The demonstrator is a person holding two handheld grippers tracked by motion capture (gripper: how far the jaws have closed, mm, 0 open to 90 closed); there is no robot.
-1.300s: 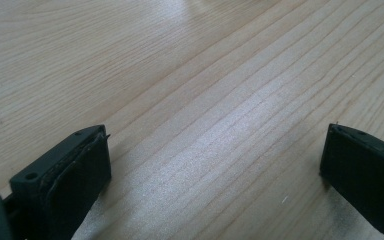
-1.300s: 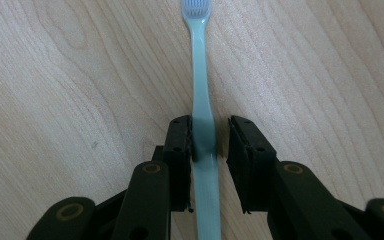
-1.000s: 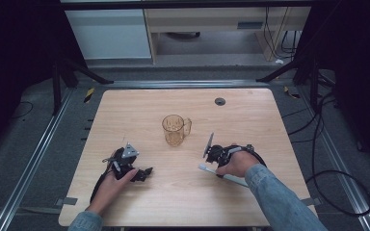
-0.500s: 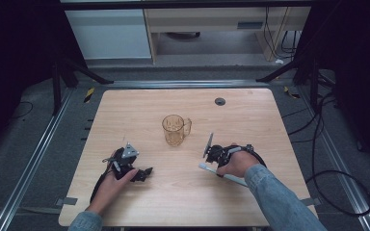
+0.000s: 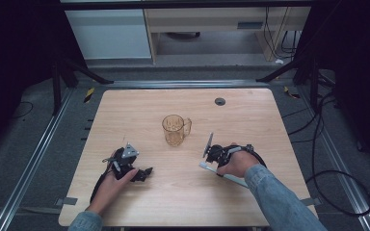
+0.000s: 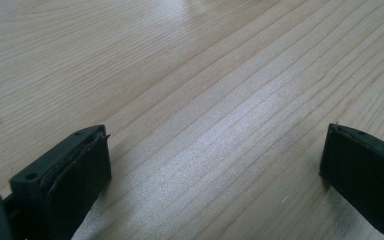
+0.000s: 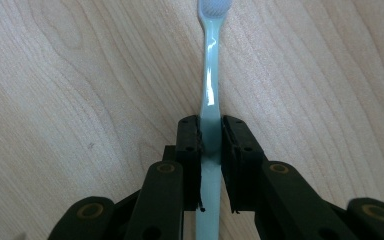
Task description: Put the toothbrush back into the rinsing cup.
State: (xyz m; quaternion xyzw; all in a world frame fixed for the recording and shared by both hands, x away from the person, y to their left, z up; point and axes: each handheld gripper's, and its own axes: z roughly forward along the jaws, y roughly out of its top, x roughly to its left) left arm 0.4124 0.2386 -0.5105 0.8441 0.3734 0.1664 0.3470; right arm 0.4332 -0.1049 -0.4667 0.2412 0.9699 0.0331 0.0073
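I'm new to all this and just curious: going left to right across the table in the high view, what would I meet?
left gripper → amber cup → right gripper, shut on a pale toothbrush → small dark round cap in the tabletop.

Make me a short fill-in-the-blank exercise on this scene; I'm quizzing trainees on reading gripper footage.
1. The right gripper is shut on a pale green ____.
2. The left gripper stands ____, with bare wood between its jaws.
3. The amber cup stands upright on the ____, between the two grippers and farther from the person.

Missing words: toothbrush; open; table
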